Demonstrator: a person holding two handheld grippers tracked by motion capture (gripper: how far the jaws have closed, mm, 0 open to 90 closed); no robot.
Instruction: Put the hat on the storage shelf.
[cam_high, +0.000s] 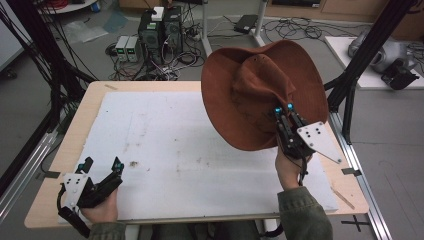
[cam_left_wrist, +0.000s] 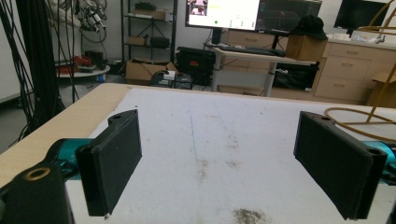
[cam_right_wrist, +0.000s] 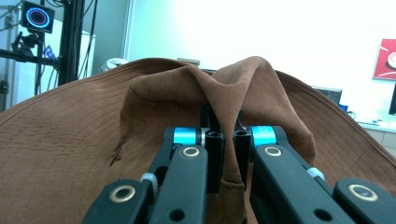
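Right claw pinching lifted brown hat, left claw spread over stained white mat

Light wooden table, stained white foam sheet covering most of its top

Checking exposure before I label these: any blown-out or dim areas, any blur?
Right gripper view: the wall behind the brown hat is blown out to white, while the right gripper shut on a fold of the crown stays sharp. Left gripper view: the monitor is overexposed, the jaws slightly soft. High view: dim and even, no glare on the white mat.
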